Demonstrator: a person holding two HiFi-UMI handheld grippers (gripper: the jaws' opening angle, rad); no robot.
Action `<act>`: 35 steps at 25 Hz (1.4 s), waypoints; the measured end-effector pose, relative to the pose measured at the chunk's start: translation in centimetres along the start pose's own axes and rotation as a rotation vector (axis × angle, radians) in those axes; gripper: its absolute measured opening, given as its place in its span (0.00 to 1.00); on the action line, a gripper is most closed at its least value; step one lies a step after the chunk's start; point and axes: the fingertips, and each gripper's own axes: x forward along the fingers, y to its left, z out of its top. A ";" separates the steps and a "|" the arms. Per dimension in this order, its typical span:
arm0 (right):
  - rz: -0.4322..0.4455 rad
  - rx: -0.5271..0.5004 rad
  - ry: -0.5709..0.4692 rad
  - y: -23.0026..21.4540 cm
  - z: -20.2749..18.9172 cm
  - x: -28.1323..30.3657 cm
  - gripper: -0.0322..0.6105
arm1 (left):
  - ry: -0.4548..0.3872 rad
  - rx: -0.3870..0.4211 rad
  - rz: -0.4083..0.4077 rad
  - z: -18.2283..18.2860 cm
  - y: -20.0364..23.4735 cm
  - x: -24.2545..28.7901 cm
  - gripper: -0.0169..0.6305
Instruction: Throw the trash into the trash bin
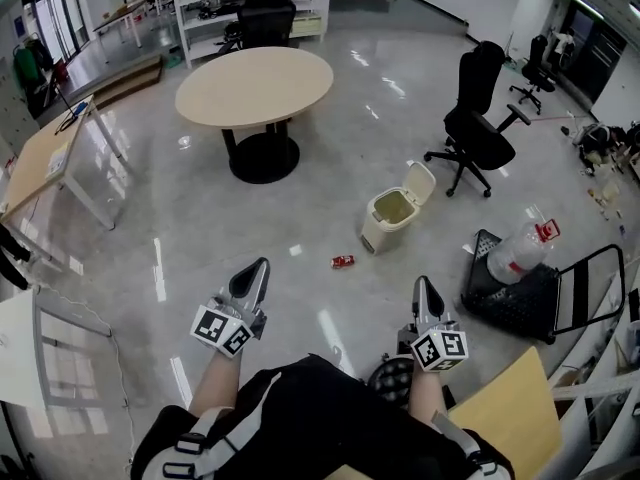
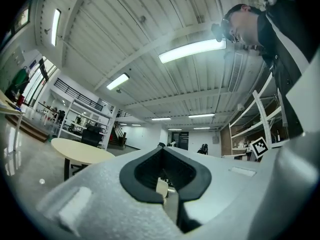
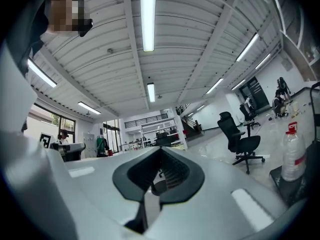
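A small red can (image 1: pixel 343 261) lies on the shiny floor, just left of a cream trash bin (image 1: pixel 392 216) whose lid stands up. Both grippers are held low in front of the person, well short of the can and the bin. My left gripper (image 1: pixel 260 268) points toward the floor left of the can, its jaws together with nothing in them. My right gripper (image 1: pixel 424 284) points toward the floor right of the bin and is also shut and empty. The left gripper view shows its jaws (image 2: pixel 167 196) meeting along a line, as does the right gripper view (image 3: pixel 152 198).
A big plastic bottle (image 1: pixel 518 253) lies on a black cart (image 1: pixel 520 303) at the right. A black office chair (image 1: pixel 480 128) stands beyond the bin. A round table (image 1: pixel 255 86) is farther off, with a desk (image 1: pixel 40 158) at the left and a wooden board (image 1: pixel 500 408) near the person's right.
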 end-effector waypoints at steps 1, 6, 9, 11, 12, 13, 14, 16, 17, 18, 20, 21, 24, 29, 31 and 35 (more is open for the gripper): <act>-0.012 -0.004 -0.006 -0.6 0.2 -0.5 0.06 | -0.001 -0.006 -0.012 -0.2 -0.5 0.7 0.03; -0.074 -0.003 -0.044 -2.4 1.3 -2.7 0.06 | 0.021 -0.020 -0.099 -0.8 -2.9 3.6 0.03; -0.112 0.011 -0.050 -3.4 1.1 -3.9 0.06 | 0.034 -0.018 -0.144 -1.3 -4.3 4.8 0.03; -0.130 0.017 -0.042 -3.9 0.6 -4.4 0.06 | 0.043 -0.016 -0.163 -1.8 -4.7 5.4 0.03; -0.137 0.017 -0.037 -4.0 0.4 -4.5 0.06 | 0.047 -0.018 -0.170 -2.0 -4.7 5.7 0.03; -0.143 0.016 -0.032 -4.1 0.2 -4.5 0.06 | 0.050 -0.022 -0.177 -2.3 -4.7 6.0 0.03; -0.149 0.015 -0.028 -4.3 0.2 -4.4 0.06 | 0.051 -0.027 -0.184 -2.5 -4.7 6.3 0.03; -0.159 0.011 -0.023 -4.7 0.2 -3.8 0.06 | 0.054 -0.034 -0.194 -2.9 -4.4 6.9 0.03; -0.162 0.007 -0.022 -4.8 0.3 -3.4 0.06 | 0.056 -0.039 -0.194 -3.1 -4.0 7.2 0.03; -0.163 0.002 -0.022 -4.7 0.5 -2.7 0.06 | 0.056 -0.045 -0.190 -3.2 -3.4 7.6 0.03; -0.158 -0.009 -0.021 -4.3 0.9 -1.2 0.06 | 0.055 -0.058 -0.178 -3.2 -2.0 8.3 0.03; -0.154 -0.016 -0.019 -4.1 1.0 -0.4 0.06 | 0.054 -0.061 -0.174 -3.1 -1.3 8.7 0.03; -0.147 -0.033 -0.014 -3.8 1.2 2.1 0.06 | 0.049 -0.063 -0.174 -2.9 0.6 10.0 0.03; -0.138 -0.054 -0.026 -3.5 2.1 5.9 0.06 | 0.036 -0.063 -0.184 -2.4 3.2 12.7 0.03; -0.143 -0.056 -0.025 -3.5 2.2 7.2 0.06 | 0.034 -0.062 -0.190 -2.4 4.2 13.7 0.03; -0.150 -0.068 -0.017 -3.1 2.0 9.4 0.06 | 0.036 -0.079 -0.204 -2.6 6.2 15.0 0.03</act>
